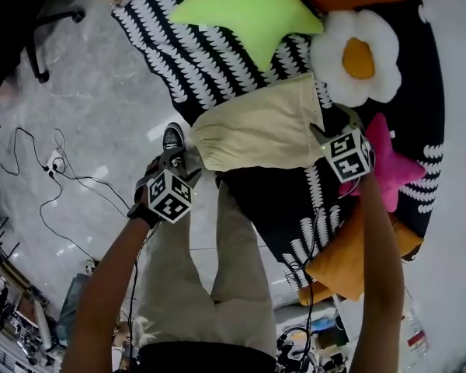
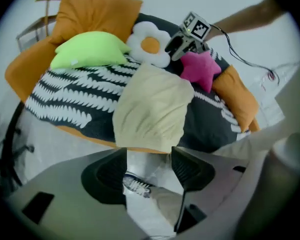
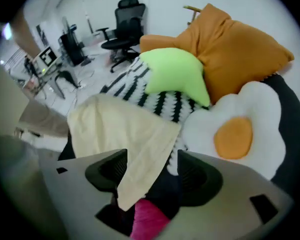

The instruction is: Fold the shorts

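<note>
The left claw (image 2: 149,166) stands with its jaws apart and nothing between the pads. Only floor and a shoe (image 2: 136,185) show through the gap, and the near end of the shorts (image 2: 152,109) lies just beyond the tips. The right claw (image 3: 152,171) is likewise parted. One loose corner of the shorts hangs into its gap, but neither pad presses on the cloth, so treat that corner as ungripped.

**Location.** The shorts lie on the near part of the patterned cover (image 1: 179,53), between the two claws. The green star cushion (image 1: 248,6) and the egg cushion (image 1: 357,57) sit just behind them. The pink star cushion (image 1: 392,165) lies beside the right claw. The end at the left claw droops over the cover's edge.

**Handling.** Expect a light, limp cream fabric with no stiffness of its own.
- It will likely sag from any single hold.
- Its layers may slide over one another.
- It is not fragile, so firm pad pressure should do no harm.

**Where to grip.**
1. Take hold at two corners of the same edge, one per claw.
2. Seat the cloth well into the pads rather than at the tips.
3. Pinch every layer at that corner, or the lower one may stay behind.
4. Keep the pads clear of the soft cover beneath, which could be caught up with the shorts.
5. Mind the cushions crowding the far side.
</note>
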